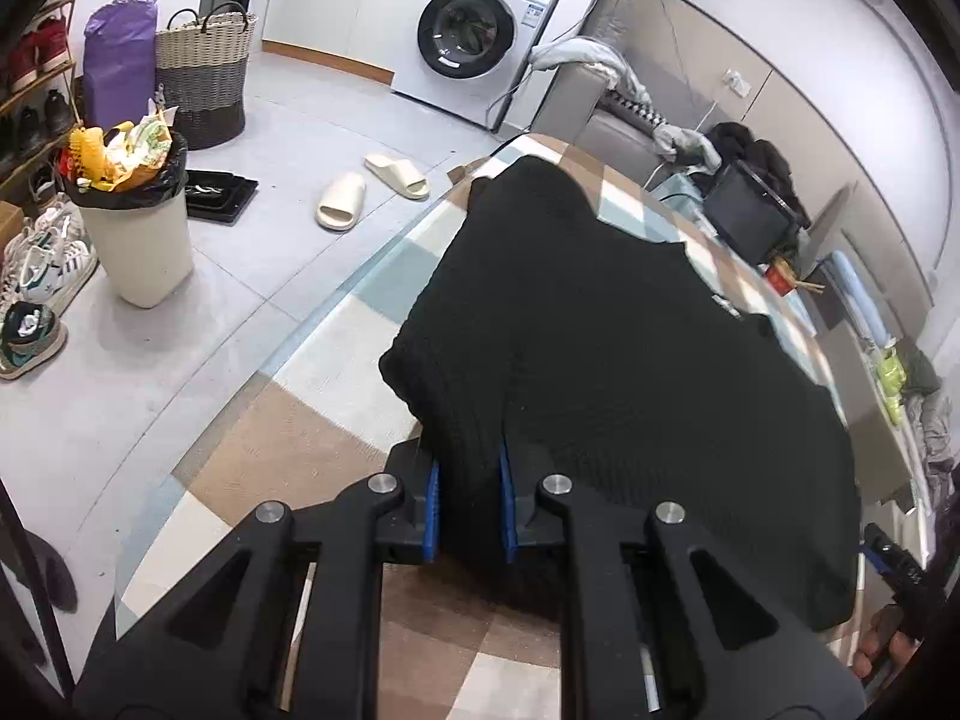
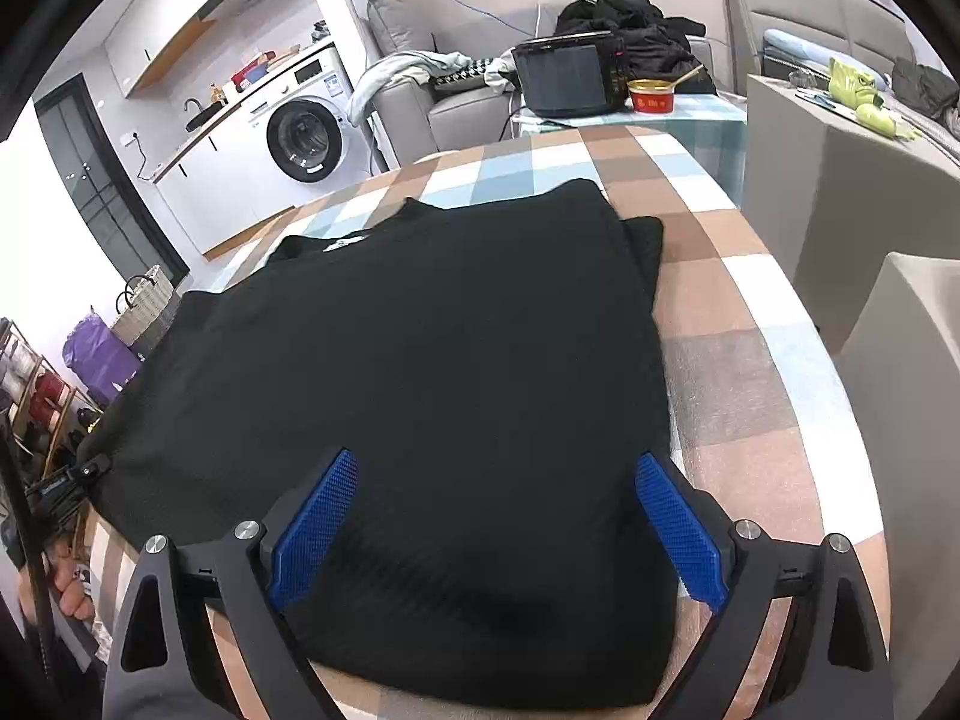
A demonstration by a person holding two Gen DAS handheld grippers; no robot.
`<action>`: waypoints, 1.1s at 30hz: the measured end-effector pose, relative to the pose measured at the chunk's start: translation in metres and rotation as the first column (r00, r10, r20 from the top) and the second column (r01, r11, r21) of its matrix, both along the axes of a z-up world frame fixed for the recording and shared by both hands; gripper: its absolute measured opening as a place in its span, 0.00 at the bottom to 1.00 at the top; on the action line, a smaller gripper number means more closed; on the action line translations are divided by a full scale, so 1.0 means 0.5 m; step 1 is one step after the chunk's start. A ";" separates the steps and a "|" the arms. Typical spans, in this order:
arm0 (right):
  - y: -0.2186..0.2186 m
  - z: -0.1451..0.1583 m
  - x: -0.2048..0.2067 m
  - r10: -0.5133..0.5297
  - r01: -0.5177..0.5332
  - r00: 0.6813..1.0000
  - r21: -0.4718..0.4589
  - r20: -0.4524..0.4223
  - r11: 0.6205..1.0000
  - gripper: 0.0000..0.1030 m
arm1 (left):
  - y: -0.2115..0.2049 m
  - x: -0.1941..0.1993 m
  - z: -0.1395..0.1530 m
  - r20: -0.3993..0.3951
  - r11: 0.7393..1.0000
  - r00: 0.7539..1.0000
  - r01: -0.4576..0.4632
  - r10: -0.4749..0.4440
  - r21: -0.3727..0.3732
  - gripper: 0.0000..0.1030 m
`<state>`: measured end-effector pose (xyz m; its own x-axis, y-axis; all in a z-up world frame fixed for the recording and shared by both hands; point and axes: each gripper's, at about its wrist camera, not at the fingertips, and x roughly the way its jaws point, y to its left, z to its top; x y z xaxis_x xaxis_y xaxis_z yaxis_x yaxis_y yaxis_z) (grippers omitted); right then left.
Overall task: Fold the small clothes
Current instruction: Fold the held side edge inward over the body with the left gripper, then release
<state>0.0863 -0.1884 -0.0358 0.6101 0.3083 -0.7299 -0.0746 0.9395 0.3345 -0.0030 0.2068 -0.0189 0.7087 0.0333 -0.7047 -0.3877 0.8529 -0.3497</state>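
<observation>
A black knit sweater (image 1: pixel 600 324) lies on a table with a checked cloth (image 1: pixel 300 450). My left gripper (image 1: pixel 470 474) is shut on a bunched fold of the sweater at its near left edge, lifted a little off the cloth. In the right wrist view the sweater (image 2: pixel 420 348) lies spread flat. My right gripper (image 2: pixel 495 516) is open, its blue pads (image 2: pixel 312 528) wide apart over the sweater's near hem. The left gripper shows at the left edge (image 2: pixel 66 483) of that view.
On the floor to the left are a full waste bin (image 1: pixel 138 222), slippers (image 1: pixel 372 192), a woven basket (image 1: pixel 201 78) and shoes. A washing machine (image 1: pixel 480 30) stands at the back. Beyond the table's far end are a sofa, a black box (image 2: pixel 567 81) and a red bowl (image 2: pixel 651 96).
</observation>
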 end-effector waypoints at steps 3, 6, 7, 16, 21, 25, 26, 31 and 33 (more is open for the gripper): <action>0.004 0.002 0.002 0.008 -0.008 1.000 -0.001 0.003 1.000 0.93 | -0.025 0.010 0.045 0.051 0.999 0.998 0.035 -0.037 0.040 0.12; 0.003 0.004 -0.001 0.014 -0.014 1.000 -0.003 0.014 1.000 0.93 | -0.084 0.037 0.109 0.124 0.988 0.983 0.120 -0.132 0.102 0.11; 0.001 0.004 -0.003 0.011 -0.011 1.000 -0.005 0.016 1.000 0.93 | -0.110 0.050 0.126 0.145 0.981 0.975 0.154 -0.170 0.117 0.11; -0.061 0.004 -0.032 -0.085 0.086 0.996 -0.011 0.008 0.996 0.93 | -0.531 0.131 0.212 0.232 0.687 0.647 0.697 -0.726 0.205 0.14; -0.112 -0.002 -0.055 -0.166 0.166 0.986 -0.030 -0.013 0.986 0.93 | -0.678 0.132 0.096 0.036 0.481 0.480 0.871 -0.876 0.095 0.39; -0.144 -0.009 -0.067 -0.200 0.197 0.979 -0.065 -0.033 0.978 0.93 | -0.639 0.132 0.074 0.008 0.511 0.511 0.858 -0.859 0.046 0.51; -0.149 -0.007 -0.071 -0.203 0.201 0.979 -0.062 -0.033 0.978 0.93 | -0.615 0.133 0.074 0.011 0.530 0.530 0.846 -0.848 0.049 0.55; -0.157 0.010 -0.072 -0.166 0.167 0.986 0.018 -0.017 0.986 0.92 | -0.514 0.140 0.063 -0.006 0.651 0.654 0.755 -0.757 0.084 0.60; -0.142 0.017 -0.073 -0.097 0.098 0.995 0.085 -0.013 0.992 0.84 | -0.479 0.154 0.046 -0.023 0.683 0.688 0.724 -0.726 0.093 0.60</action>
<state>0.0496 -0.2596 -0.0274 0.6343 0.3089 -0.7087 0.0191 0.9102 0.4138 0.0743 -0.0330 0.0039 0.5477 -0.4346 -0.7150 0.3690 0.8924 -0.2597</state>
